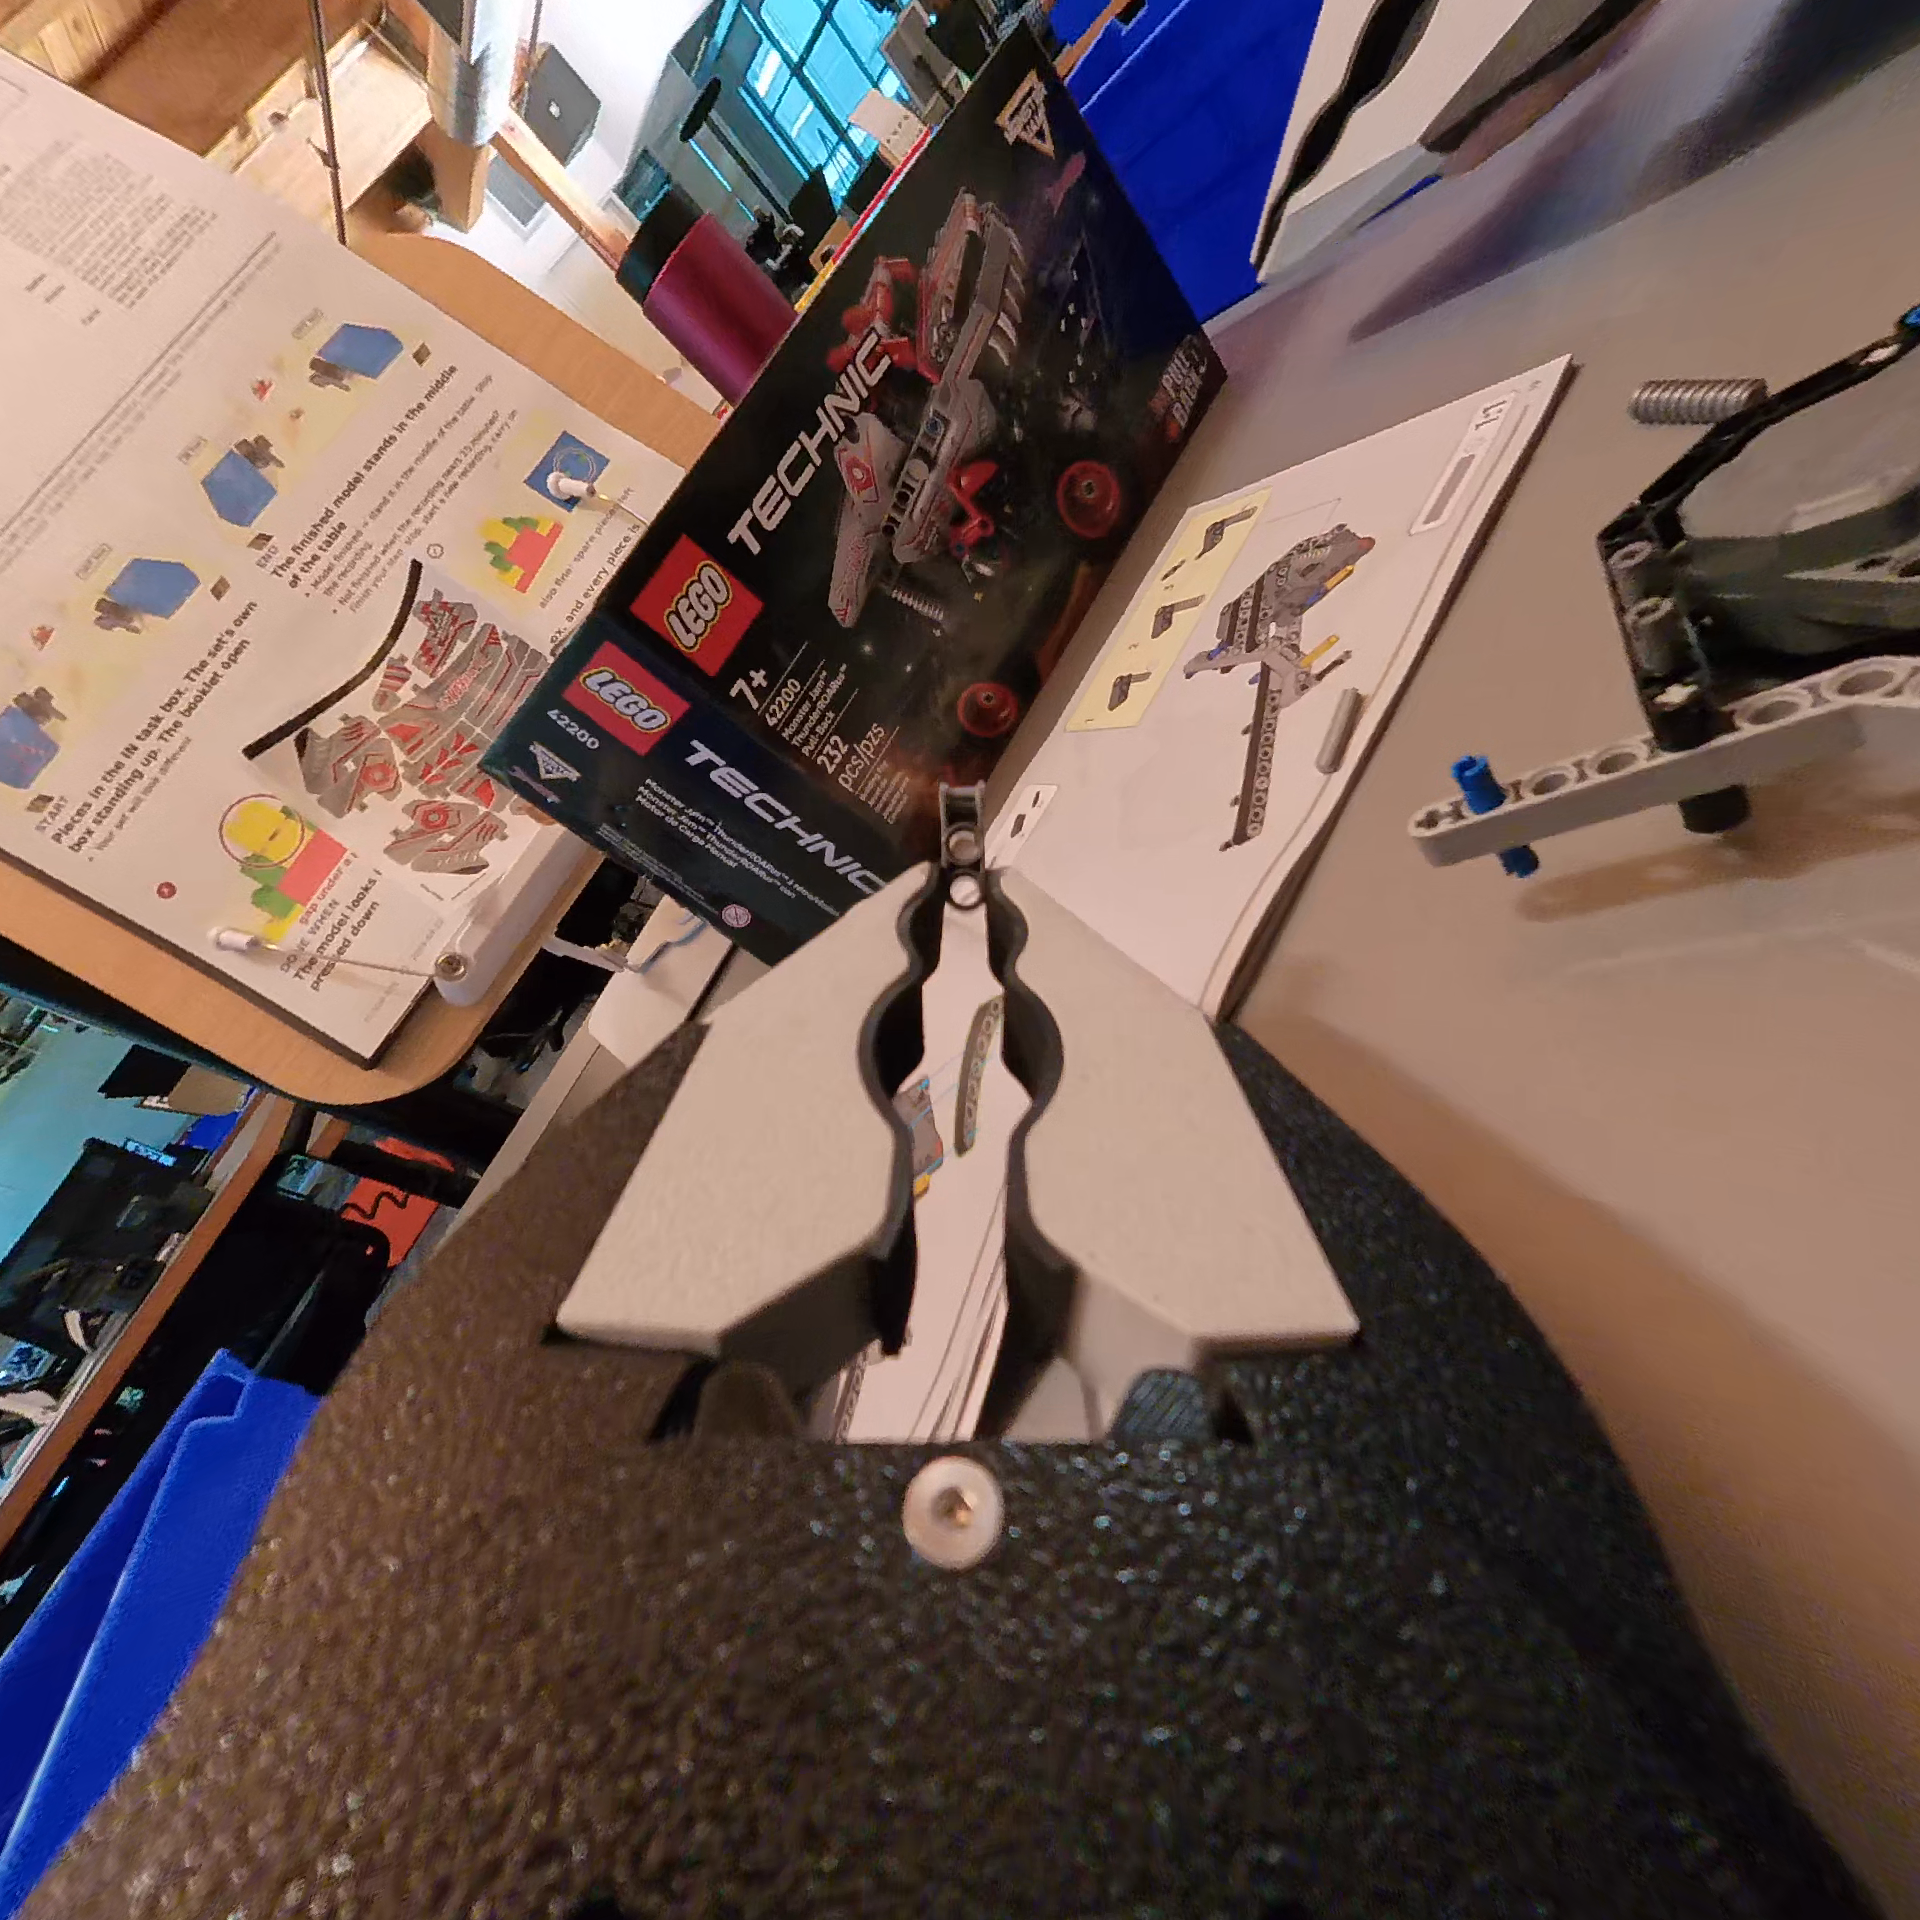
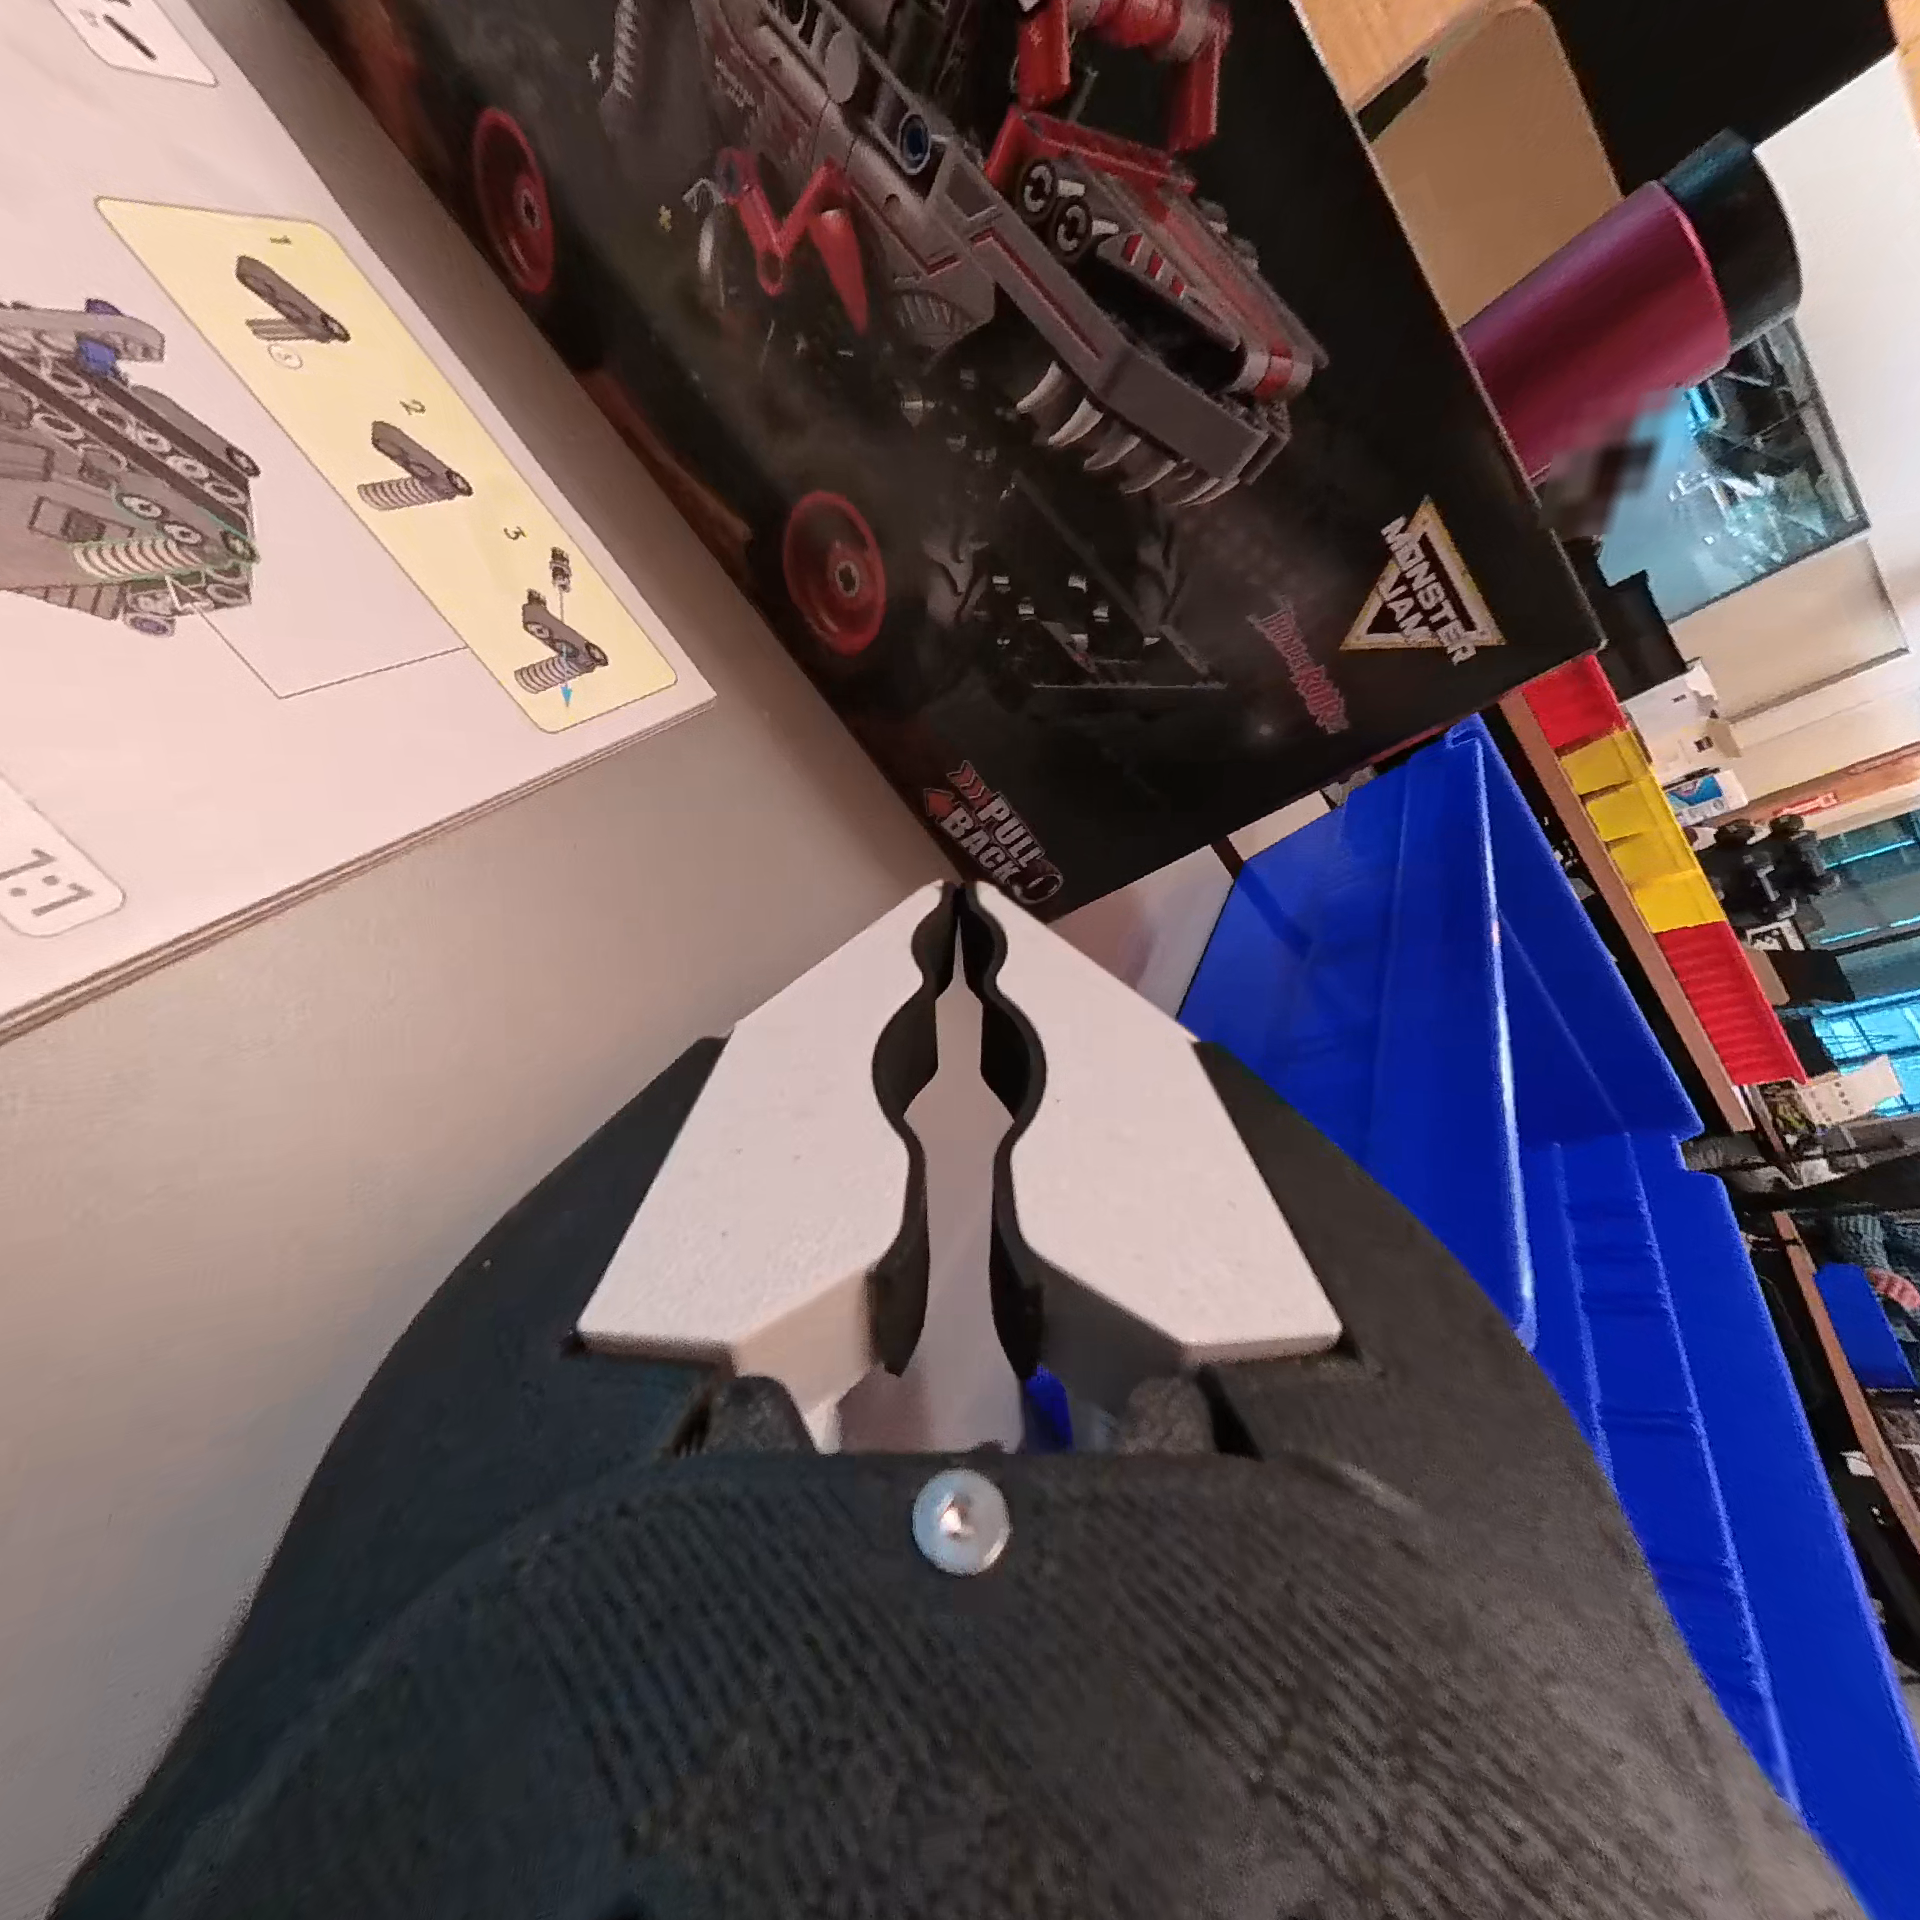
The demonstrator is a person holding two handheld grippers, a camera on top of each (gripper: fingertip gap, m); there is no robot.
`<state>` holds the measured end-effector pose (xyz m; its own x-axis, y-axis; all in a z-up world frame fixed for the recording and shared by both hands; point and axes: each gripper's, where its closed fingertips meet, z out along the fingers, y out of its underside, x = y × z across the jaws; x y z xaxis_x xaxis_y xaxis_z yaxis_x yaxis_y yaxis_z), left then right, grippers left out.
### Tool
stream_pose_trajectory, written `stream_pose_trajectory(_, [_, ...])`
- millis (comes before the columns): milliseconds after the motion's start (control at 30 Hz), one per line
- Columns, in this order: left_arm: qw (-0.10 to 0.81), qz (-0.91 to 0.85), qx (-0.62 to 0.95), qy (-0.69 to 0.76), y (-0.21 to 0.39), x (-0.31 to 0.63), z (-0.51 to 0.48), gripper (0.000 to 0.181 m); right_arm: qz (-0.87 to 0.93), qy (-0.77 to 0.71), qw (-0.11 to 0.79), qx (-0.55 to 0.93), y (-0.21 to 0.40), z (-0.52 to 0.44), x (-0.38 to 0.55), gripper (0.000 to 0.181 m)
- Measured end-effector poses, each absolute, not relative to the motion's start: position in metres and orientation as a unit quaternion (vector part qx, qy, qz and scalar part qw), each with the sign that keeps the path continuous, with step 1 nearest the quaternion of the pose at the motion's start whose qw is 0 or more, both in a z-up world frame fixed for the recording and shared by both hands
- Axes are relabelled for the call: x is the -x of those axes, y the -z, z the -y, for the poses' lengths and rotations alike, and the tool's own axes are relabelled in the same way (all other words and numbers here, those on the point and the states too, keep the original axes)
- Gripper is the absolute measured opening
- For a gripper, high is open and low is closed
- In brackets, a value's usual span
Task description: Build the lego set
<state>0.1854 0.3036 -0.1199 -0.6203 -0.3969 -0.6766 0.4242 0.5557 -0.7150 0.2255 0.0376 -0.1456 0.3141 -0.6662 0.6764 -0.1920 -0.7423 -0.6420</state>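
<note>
At the tip of the left gripper (image 1: 961, 883), pinched between nearly closed jaws: a small dark grey lego connector (image 1: 960, 831) with round holes, seemingly upright. Best kept clamped squarely while carried right toward the half-built model (image 1: 1704, 665) resting on the table (image 1: 1455, 1143). Right gripper (image 2: 958, 914) closed, apparently empty.

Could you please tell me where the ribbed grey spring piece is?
In the left wrist view, upper right: the ribbed grey spring piece lies on the table beside the black-framed partial model.
</note>
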Motion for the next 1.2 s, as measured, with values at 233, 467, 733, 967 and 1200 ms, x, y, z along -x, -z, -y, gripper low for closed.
stream_pose_trajectory(233, [0.427, -0.776, -0.007, 0.465, 0.124, -0.187, -0.305, 0.005, -0.259, 0.512, 0.219, 0.790, 0.154, -0.045, -0.227, 0.000])
stream_pose_trajectory(467, [0.398, -0.806, -0.067, 0.432, 0.144, -0.175, -0.296, 0.005, -0.252, 0.506, 0.212, 0.797, 0.160, -0.045, -0.229, 0.000])
stream_pose_trajectory(733, [0.359, -0.832, -0.153, 0.394, 0.162, -0.153, -0.289, 0.005, -0.247, 0.495, 0.203, 0.808, 0.168, -0.046, -0.230, 0.000])
stream_pose_trajectory(967, [0.251, -0.882, -0.178, 0.358, 0.184, -0.131, -0.299, 0.005, -0.245, 0.490, 0.195, 0.813, 0.171, -0.045, -0.230, 0.000])
stream_pose_trajectory(1200, [0.114, -0.911, -0.064, 0.390, 0.186, -0.122, -0.306, 0.005, -0.234, 0.493, 0.187, 0.817, 0.172, -0.048, -0.229, 0.000])
